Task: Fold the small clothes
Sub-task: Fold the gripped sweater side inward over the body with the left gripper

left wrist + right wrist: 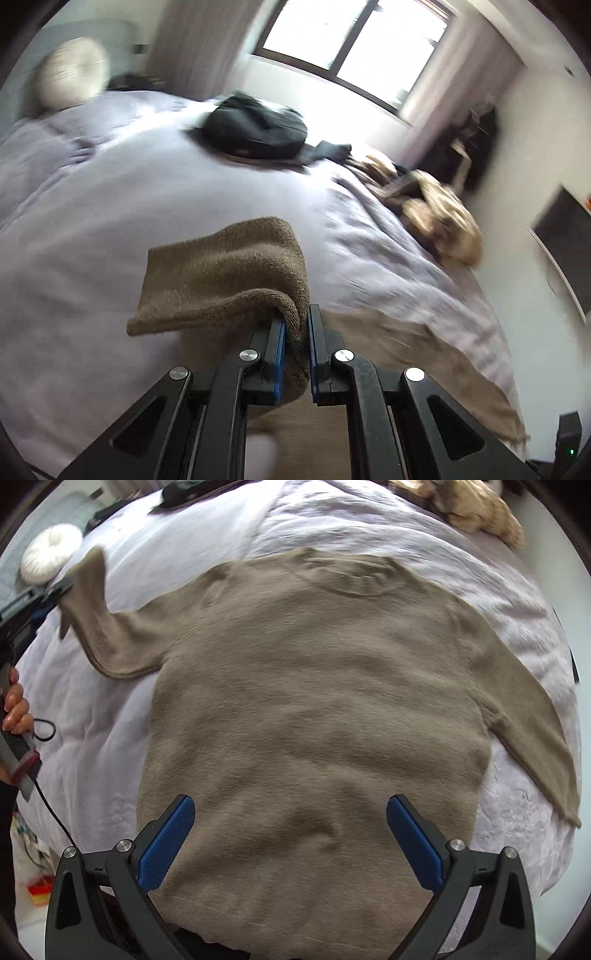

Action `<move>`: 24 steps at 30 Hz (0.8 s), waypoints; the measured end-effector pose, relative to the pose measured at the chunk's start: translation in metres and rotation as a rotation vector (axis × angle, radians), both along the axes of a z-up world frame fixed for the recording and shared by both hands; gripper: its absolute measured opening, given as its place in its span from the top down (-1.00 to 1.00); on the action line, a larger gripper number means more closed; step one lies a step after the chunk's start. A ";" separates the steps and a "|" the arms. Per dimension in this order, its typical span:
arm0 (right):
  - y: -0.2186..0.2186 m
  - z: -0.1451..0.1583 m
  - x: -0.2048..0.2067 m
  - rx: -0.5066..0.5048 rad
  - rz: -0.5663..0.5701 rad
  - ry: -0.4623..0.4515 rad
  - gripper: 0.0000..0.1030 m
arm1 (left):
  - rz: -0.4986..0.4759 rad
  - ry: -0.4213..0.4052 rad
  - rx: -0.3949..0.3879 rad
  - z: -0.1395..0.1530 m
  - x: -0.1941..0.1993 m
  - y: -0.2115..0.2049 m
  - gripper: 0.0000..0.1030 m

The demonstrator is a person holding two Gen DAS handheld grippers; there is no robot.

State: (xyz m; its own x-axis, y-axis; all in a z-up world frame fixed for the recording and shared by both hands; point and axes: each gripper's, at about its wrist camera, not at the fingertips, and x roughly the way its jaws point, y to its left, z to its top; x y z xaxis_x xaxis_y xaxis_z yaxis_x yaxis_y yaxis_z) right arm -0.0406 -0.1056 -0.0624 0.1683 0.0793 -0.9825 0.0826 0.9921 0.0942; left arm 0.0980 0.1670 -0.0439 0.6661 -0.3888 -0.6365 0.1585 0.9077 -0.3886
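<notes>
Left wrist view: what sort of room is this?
Most likely a bedroom: a wide bed with a lilac cover, a round pillow at its head, and a curtained window behind.

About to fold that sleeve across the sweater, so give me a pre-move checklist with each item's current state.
1. Left gripper shut on sleeve cuff: ok.
2. Sleeve lifted off the bed: ok.
3. Sweater body flat, neck away from the camera: ok.
4. Right gripper open, above the hem, holding nothing: ok.
5. Other sleeve laid out flat: ok.
6. Grip deep enough not to slip: cannot tell.
</notes>
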 end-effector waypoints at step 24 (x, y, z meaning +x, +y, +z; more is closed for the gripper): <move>0.003 -0.008 0.107 -0.164 0.282 -0.247 -0.99 | 0.008 0.184 0.492 -0.046 -0.041 -0.030 -0.92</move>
State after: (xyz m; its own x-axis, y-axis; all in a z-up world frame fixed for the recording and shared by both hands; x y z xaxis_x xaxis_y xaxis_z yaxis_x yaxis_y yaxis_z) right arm 0.0659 -0.1024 -0.0708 0.3951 0.0016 -0.9186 -0.1998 0.9762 -0.0842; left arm 0.0571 0.1368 -0.0901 0.5281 -0.0099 -0.8491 0.1198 0.9908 0.0629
